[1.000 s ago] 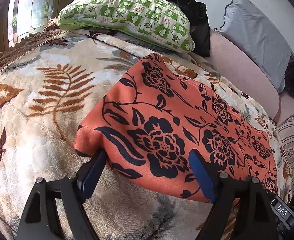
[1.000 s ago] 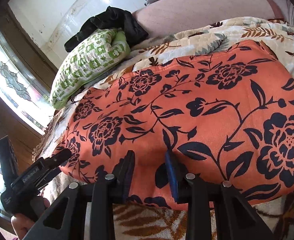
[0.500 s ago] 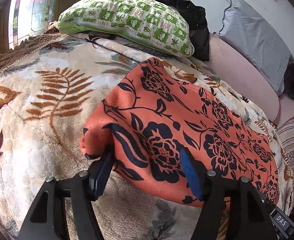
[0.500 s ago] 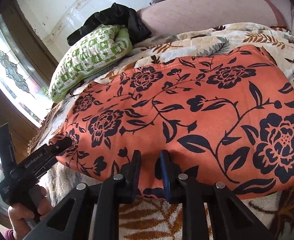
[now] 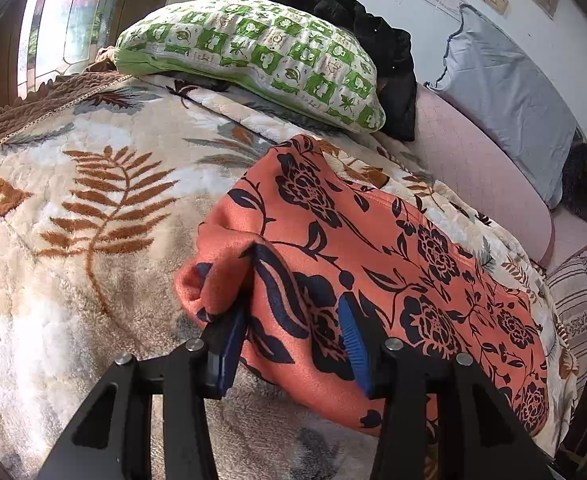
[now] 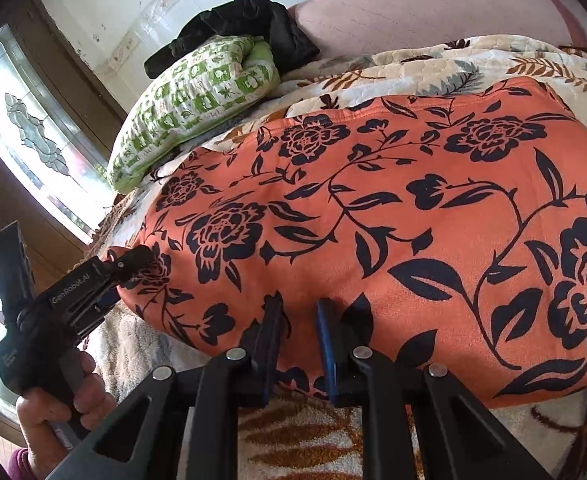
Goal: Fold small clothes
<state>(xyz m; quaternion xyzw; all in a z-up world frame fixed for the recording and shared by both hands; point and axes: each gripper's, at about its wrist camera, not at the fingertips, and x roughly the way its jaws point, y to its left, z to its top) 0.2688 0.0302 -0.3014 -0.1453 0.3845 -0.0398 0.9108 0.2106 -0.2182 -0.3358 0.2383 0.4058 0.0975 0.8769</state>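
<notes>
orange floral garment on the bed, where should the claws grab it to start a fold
Grip the near hem of the orange floral garment, one claw toward each end, coming from the bed's front edge. It lies flat with that edge free and bunchable. The left claw is closing there; the right claw pinches it.

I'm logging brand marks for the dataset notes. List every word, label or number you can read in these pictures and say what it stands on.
"GenRobot.AI": white lettering on the side of the left gripper, seen in the right wrist view.
A small label lower on that gripper's body: too small to read.
The green-and-white pillow carries small printed symbols: none reads as a word.
No other text.
</notes>
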